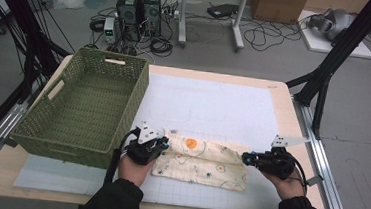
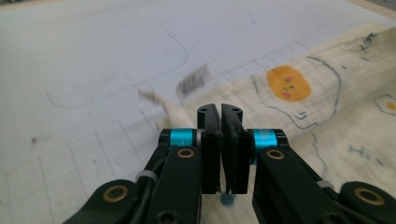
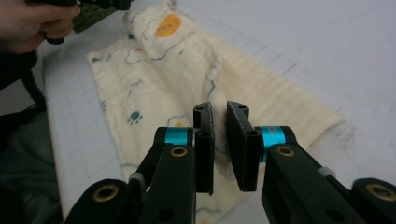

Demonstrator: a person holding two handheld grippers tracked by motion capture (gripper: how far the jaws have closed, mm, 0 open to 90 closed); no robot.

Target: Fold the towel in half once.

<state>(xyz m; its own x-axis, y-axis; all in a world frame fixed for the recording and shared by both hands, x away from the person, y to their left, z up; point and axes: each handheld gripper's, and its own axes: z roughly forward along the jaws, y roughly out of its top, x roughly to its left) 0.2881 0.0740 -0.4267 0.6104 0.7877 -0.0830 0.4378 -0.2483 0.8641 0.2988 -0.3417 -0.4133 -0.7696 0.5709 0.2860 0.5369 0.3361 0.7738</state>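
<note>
Showing blurred barcode tag (image 2: 192, 79), printed cloth (image 1: 204, 162)

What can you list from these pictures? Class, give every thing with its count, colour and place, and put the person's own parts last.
cloth: one, cream with an orange spot and small blue prints, folded, at the near middle of the table, between the two grippers
basket: one, green woven, on the left of the table
mat: one, white with faint grid lines, spread over the table top
table: one, pale wood edge, under the mat
computer towers: two, black, on the floor beyond the table
left hand-held gripper: one, black with blue rings, at the cloth's left end
right hand-held gripper: one, black with blue rings, at the cloth's right end
</note>
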